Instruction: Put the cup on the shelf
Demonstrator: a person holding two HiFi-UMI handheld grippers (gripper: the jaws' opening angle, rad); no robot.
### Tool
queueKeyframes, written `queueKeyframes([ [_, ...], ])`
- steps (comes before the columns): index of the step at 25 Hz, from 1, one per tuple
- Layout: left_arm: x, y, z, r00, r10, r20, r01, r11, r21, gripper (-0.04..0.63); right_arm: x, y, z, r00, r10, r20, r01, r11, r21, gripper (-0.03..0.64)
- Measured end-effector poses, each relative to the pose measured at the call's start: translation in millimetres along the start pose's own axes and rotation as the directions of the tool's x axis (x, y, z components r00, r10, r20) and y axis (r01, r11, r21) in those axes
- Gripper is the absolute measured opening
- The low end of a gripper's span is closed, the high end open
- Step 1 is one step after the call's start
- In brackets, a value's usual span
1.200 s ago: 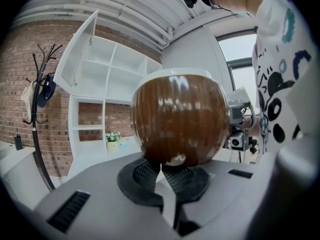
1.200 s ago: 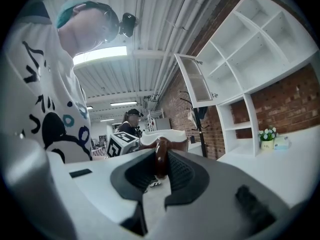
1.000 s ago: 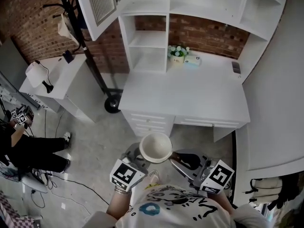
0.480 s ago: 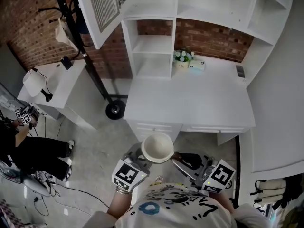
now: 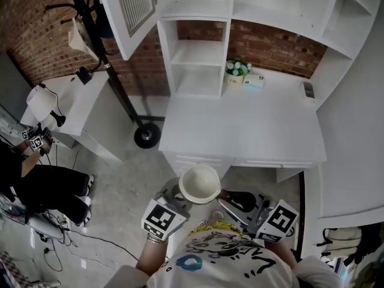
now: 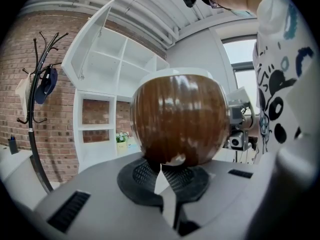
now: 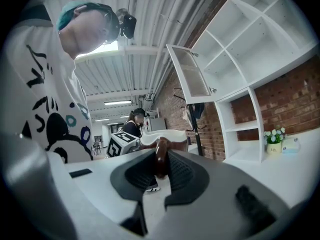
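**Position.** The cup [image 5: 200, 185] is carried in the air over the floor, just short of the front edge of the desk [image 5: 240, 131]. It is well apart from the shelf [image 5: 197, 80].

**Grip.**
- Left gripper [image 5: 181, 197]: jaws closed low on the cup's brown underside. The hold looks shallow.
- Right gripper [image 5: 224, 198]: jaws closed on the handle [image 7: 159, 156], a thin brown loop pinched between them.

**Risks, as judged.**
- The cup's outside is glossy and rounded, so the shallow left pinch could slide off if it is jolted.
- Two grippers hold one cup. If they move unevenly on the reach, the cup could be twisted out of one hold or the handle strained.
- A drop here lands on hard floor, and breakage is likely.
- The reach across the whole desk is long, so the cup may tilt on the way.

**Surroundings.**
- The open door [image 5: 129, 8] juts out above and left of the shelf bays. It could be struck on a high approach.
- The flowers [image 5: 237, 68] and a small box [image 5: 254, 81] stand just right of the lower bay and could be knocked.
- The coat stand [image 5: 102, 59] rises beside the desk's left end.
- The desk top between the cup and the shelf shows nothing in the path.
- Another person [image 5: 36, 185] sits well apart at the left.
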State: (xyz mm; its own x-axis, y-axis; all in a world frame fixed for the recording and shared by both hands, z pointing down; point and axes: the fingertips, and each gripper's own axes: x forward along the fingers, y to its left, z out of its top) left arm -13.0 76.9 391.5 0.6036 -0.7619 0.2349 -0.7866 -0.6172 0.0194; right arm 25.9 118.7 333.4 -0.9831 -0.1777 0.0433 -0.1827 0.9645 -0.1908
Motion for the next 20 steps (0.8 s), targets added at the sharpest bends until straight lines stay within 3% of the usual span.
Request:
queueKeyframes([
  [10, 22, 30, 0, 1.0, 0.025, -0.002, -0.025, 1.0, -0.001, 0.017, 13, -38, -7, 0.999, 0.023, -0.023, -0.024, 1.0, -0.009, 0.061],
  [20, 60, 91, 24, 0.997, 0.074, 0.016, -0.074, 0.997, 0.009, 0.017, 44, -100, 21, 0.998, 0.067, -0.013, -0.067, 0.997, -0.043, 0.061],
])
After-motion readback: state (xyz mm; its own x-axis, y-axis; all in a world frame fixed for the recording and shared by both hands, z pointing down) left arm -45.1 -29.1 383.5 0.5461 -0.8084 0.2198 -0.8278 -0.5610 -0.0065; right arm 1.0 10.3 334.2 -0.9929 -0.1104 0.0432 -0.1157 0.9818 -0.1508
